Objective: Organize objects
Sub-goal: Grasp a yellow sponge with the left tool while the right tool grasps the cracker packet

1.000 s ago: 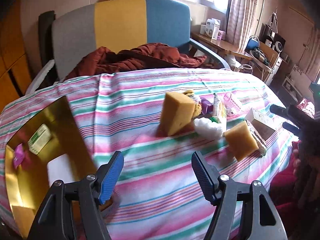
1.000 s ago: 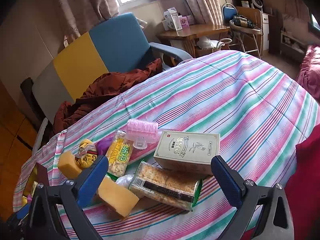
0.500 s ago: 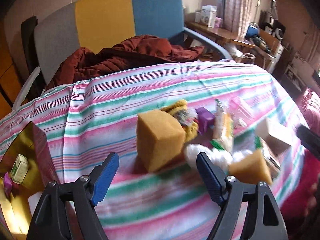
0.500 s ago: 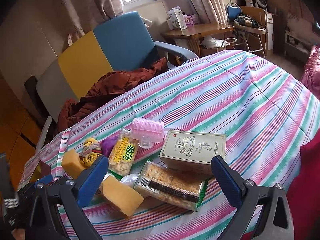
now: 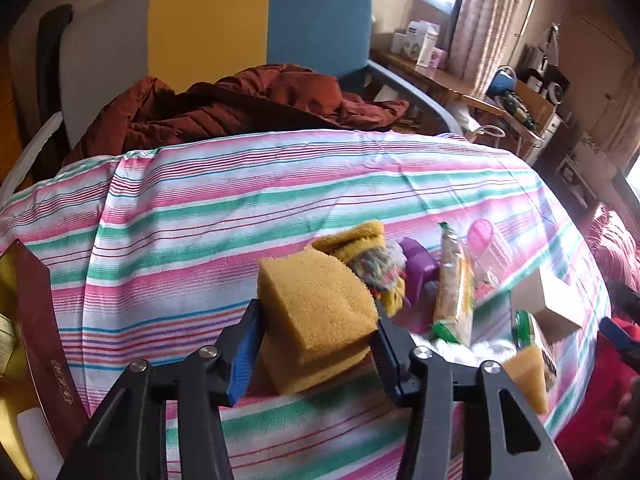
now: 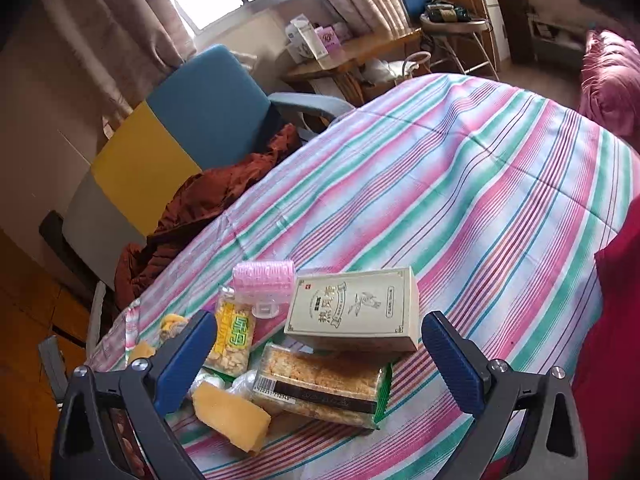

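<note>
My left gripper (image 5: 316, 344) is shut on a yellow sponge (image 5: 320, 312) at the near side of the striped table (image 5: 240, 208). Behind it lie a yellow knitted item (image 5: 360, 240), a purple object (image 5: 418, 264), a snack bag (image 5: 454, 292), a pink roller (image 5: 486, 240) and a second sponge (image 5: 526, 376). My right gripper (image 6: 320, 356) is open and empty above a cracker pack (image 6: 324, 388), next to a cream box (image 6: 356, 308), the pink roller (image 6: 264, 280), the snack bag (image 6: 234, 336) and the second sponge (image 6: 230, 414).
A gold-lined dark red box (image 5: 36, 320) stands open at the table's left edge with small items in it. A grey, yellow and blue chair (image 5: 216, 36) with a rust-red jacket (image 5: 240, 108) stands behind the table. The striped cloth (image 6: 460, 184) stretches far right.
My left gripper moved forward to the upright sponge and shut on it. The right gripper stayed open and shifted only slightly over the pile.
</note>
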{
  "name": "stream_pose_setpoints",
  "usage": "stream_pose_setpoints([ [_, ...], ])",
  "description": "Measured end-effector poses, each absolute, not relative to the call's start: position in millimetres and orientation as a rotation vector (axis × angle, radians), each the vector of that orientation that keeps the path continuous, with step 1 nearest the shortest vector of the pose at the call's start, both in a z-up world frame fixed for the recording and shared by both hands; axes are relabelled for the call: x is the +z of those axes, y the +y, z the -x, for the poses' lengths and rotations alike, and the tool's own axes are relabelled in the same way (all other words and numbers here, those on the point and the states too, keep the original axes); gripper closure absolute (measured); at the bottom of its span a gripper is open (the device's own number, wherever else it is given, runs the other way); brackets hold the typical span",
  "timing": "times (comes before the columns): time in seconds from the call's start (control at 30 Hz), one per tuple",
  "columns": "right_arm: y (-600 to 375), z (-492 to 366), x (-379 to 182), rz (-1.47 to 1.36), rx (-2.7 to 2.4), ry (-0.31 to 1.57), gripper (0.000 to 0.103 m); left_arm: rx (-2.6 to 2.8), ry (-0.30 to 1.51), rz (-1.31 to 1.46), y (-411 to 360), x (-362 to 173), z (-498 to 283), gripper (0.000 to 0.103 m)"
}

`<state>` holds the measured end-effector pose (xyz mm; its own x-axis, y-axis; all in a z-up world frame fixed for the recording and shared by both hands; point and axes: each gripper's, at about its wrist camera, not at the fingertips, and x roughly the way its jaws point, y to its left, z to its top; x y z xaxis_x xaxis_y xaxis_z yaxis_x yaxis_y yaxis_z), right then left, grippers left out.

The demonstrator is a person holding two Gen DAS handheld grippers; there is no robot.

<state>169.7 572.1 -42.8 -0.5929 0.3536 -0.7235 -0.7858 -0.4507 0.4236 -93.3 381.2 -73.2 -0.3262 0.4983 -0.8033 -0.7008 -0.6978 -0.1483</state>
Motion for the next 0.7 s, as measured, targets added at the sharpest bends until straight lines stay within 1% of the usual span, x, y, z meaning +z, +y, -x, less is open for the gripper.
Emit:
stream_pose_setpoints([
  [0.13,571,-158,-55,0.832,2.07,1.011,0.0,2.049,0.242,1.148,366,-66,83,0.053],
  [0.23,574,-158,-67,0.864,2.049,1.091,0.0,2.043,0.249,1.123,355,-58,67,0.053],
  [0.37,570,-155,-67,0.884,2.079,1.084,0.0,2.028,0.241,1.1,340,-47,47,0.053],
  [0.5,568,-143,-77,0.98,2.05,1.045,0.0,2.004,0.224,1.09,324,-38,31,0.053],
  [0.7,580,-144,-100,1.037,1.961,1.143,0.0,1.973,0.183,1.084,296,-27,6,0.053],
])
